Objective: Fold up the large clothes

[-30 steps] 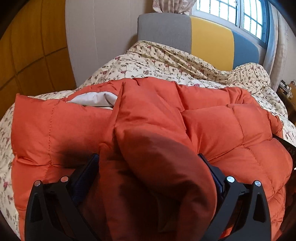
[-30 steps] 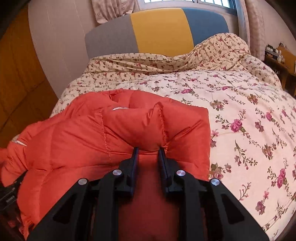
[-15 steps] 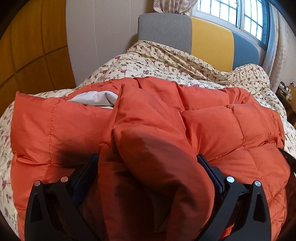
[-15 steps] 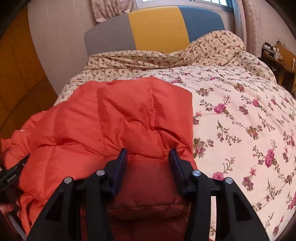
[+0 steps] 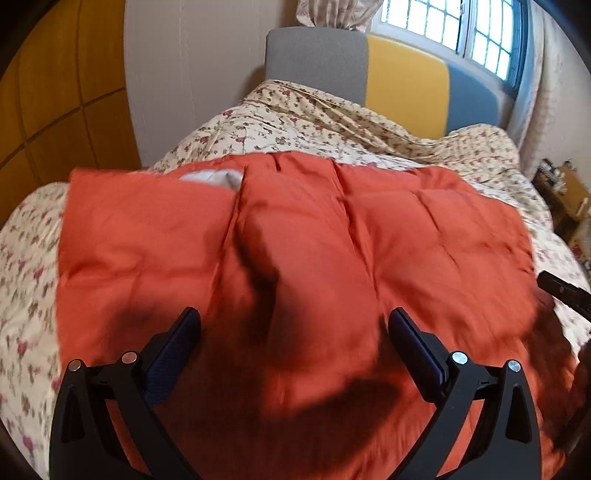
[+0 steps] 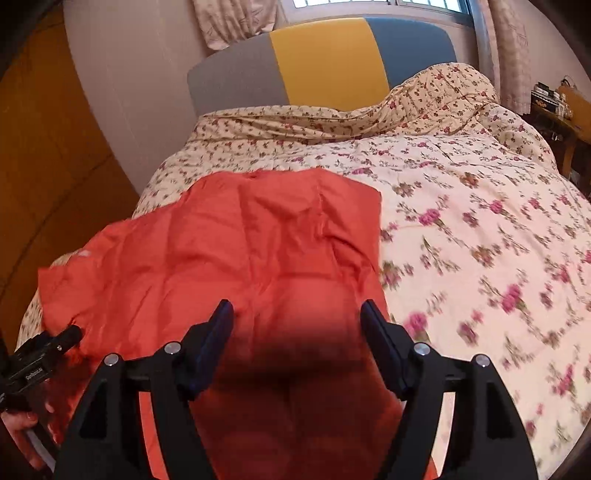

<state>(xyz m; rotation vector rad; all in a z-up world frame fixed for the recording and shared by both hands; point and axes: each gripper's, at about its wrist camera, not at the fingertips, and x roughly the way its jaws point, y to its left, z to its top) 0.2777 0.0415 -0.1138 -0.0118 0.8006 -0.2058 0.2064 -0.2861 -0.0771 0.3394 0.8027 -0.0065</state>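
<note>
An orange puffer jacket [image 5: 295, 236] lies spread flat on the floral bed cover [image 5: 29, 258], its white lining [image 5: 212, 178] showing at the far left. My left gripper [image 5: 293, 325] is open, with nothing between its wide-apart jaws, just above the jacket's near edge. In the right wrist view the jacket [image 6: 240, 236] covers the left half of the bed cover [image 6: 480, 240]. My right gripper [image 6: 297, 321] is open above the jacket's near right corner. The left gripper shows at the far left of that view [image 6: 40, 354]. The right gripper's tip shows at the right edge of the left wrist view [image 5: 563, 291].
A grey, yellow and blue headboard [image 6: 325, 59] stands at the far end under a window [image 5: 461, 29]. Wooden wall panels [image 5: 48, 92] run along the left. A cluttered side table [image 6: 557, 103] stands at the right of the bed.
Both grippers have let go of the jacket and opened wide. The raised fold has dropped and the jacket lies flatter. Both grippers have pulled back a little.
</note>
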